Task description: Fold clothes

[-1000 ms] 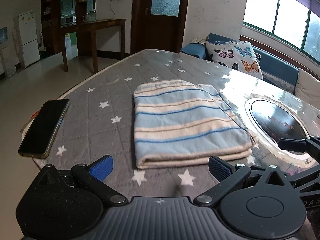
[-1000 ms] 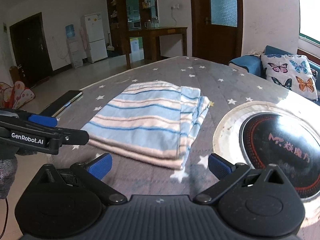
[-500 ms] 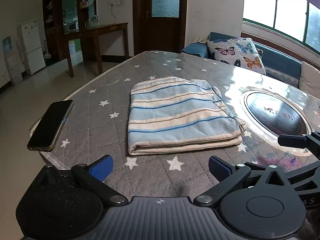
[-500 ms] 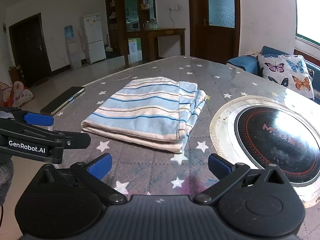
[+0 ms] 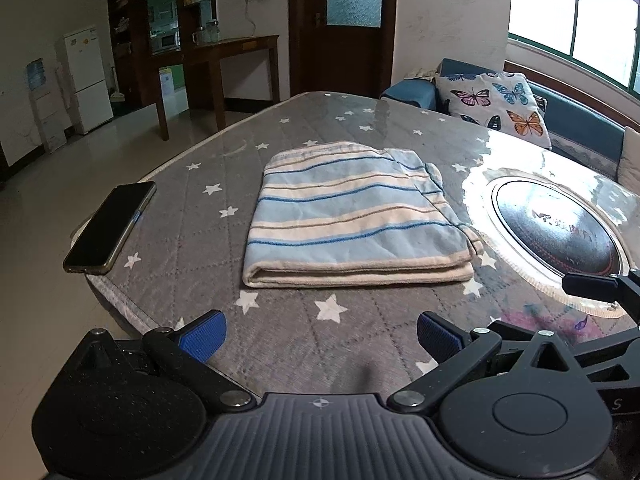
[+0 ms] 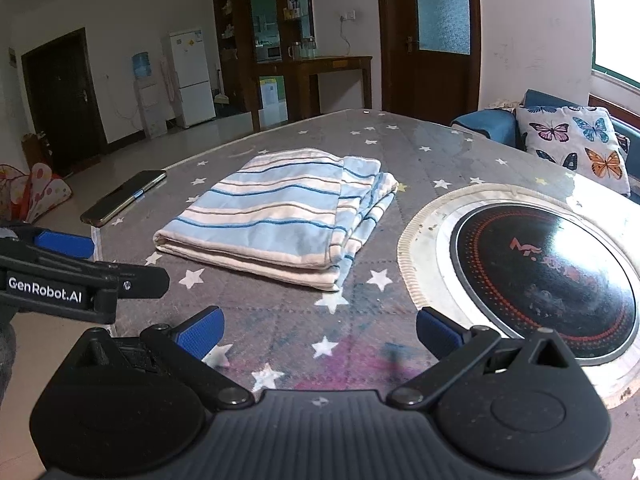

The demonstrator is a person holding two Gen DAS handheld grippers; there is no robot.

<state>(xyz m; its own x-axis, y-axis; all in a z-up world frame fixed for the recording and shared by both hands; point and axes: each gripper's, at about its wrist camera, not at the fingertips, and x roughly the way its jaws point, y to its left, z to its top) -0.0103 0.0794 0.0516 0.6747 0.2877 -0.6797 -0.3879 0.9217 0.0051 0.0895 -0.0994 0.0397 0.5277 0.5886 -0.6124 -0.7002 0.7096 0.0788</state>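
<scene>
A blue and cream striped cloth lies folded in a flat rectangle on the grey star-patterned table. It also shows in the right wrist view, with its layered edges on the right. My left gripper is open and empty, held back from the cloth near the table's front edge. My right gripper is open and empty, also short of the cloth. The left gripper shows at the left of the right wrist view.
A black phone lies at the table's left edge, also in the right wrist view. A round induction hob is set into the table right of the cloth. A sofa with a butterfly cushion stands behind.
Both grippers have drawn back from the cloth towards the table's front edge. The cloth lies unmoved and looks farther away.
</scene>
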